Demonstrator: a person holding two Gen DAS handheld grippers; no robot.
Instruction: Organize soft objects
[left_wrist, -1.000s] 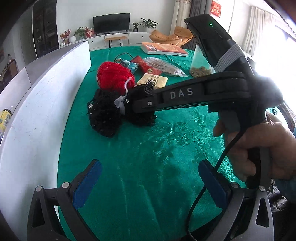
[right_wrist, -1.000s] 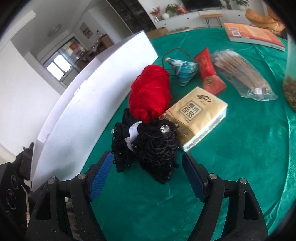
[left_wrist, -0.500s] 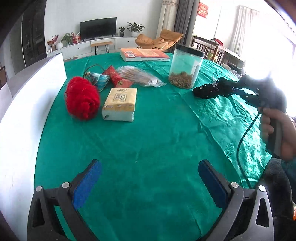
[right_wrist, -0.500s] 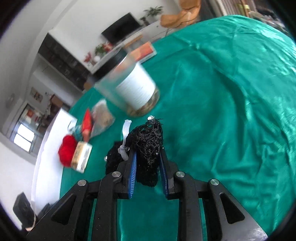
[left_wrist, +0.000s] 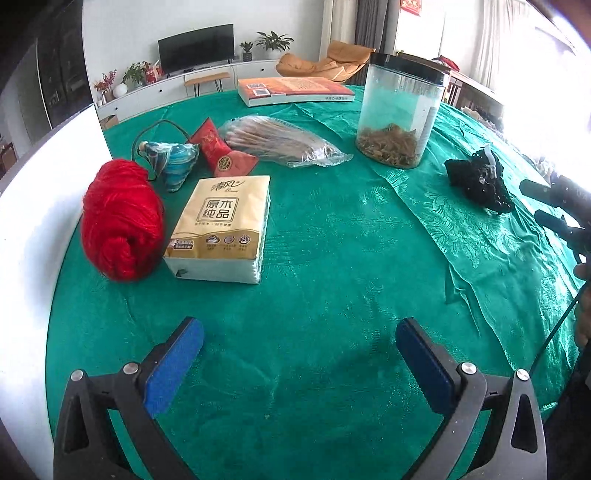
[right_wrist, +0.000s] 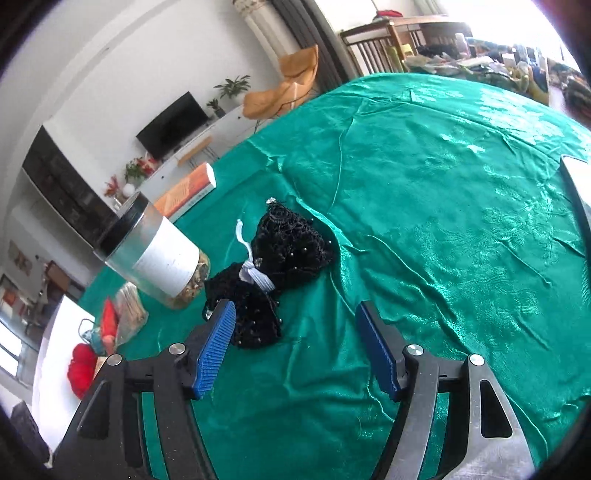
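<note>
Across the round table, a wrinkled green satin tablecloth (left_wrist: 332, 258) is spread, with a white upright board (left_wrist: 33, 221) standing along its left edge. At the far side an orange flat book (left_wrist: 295, 90) is laid, and nearer, a tall clear plastic jar with a black lid (left_wrist: 400, 114) holding dried brown matter at its bottom is stood upright. A red ball of yarn (left_wrist: 120, 221) is seen touching a beige soft pack of tissues (left_wrist: 221, 229), with a clear plastic bag of brown sticks (left_wrist: 284, 142), a small red embroidered pouch (left_wrist: 218, 153) and a blue-green striped fabric pouch (left_wrist: 170, 160) lying behind them. The black beaded lace bundle tied with a white band (right_wrist: 273, 269) is laid on the cloth just beside the jar, well apart from the yarn group.

The right gripper (right_wrist: 295, 343) is held low over the cloth with its jaws opening; the bundle's near end lies just inside its left blue pad (right_wrist: 218, 347) and is not pressed. The left gripper (left_wrist: 299, 365) is spread wide over bare cloth, with nothing between its pads.
</note>
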